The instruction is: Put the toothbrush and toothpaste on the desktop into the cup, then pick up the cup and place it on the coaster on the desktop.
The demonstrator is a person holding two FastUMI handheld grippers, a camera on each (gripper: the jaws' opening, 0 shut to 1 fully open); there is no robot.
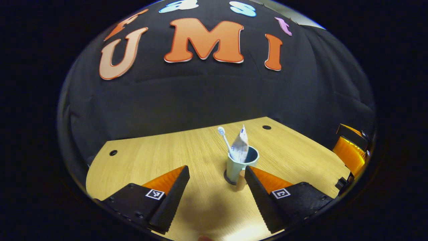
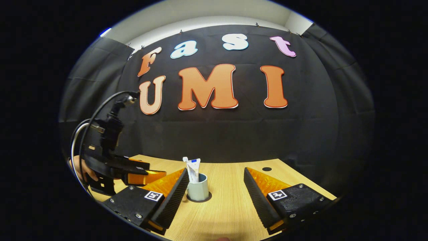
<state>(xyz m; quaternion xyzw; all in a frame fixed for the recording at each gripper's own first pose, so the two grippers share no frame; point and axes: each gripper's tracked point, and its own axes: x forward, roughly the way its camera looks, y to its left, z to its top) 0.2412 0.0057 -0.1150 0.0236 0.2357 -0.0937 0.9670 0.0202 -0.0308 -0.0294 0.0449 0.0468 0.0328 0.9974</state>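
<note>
Left gripper (image 1: 216,174): its jaws stood wide apart and held nothing; it hung low over the worktop on the near side of the cup, whose base showed in the gap, just beside the right-hand finger (image 1: 259,190).
Right gripper (image 2: 214,177): it also stood open and empty, on the near side of the cup, which sat just beside its left-hand finger (image 2: 174,197).
Worktop (image 1: 160,157): pale wood grain, with small dark round holes beyond the cup toward the far edge.
Coaster (image 2: 199,200): a dark round disc lay flat on the worktop directly under the cup, its rim showing around the cup's base.
Cup (image 1: 241,164): a pale blue-green cup stood upright on the coaster, free of both grippers.
Handle (image 1: 240,184): a short wood-coloured piece stuck out low on the cup's near side in the left gripper view.
Toothpaste (image 1: 240,147): the white tube stood in the cup, its crimped end rising above the rim.
Toothbrush (image 1: 224,139): it stood in the cup beside the toothpaste, white head up and leaning away from the tube.
Other gripper seen from the right gripper view (image 2: 147,175): the left gripper, held by a hand (image 2: 82,169), was to the left of the cup, with cables looping above it.
Booth wall: black cloth hung beyond the cup, behind the worktop's far edge.
</note>
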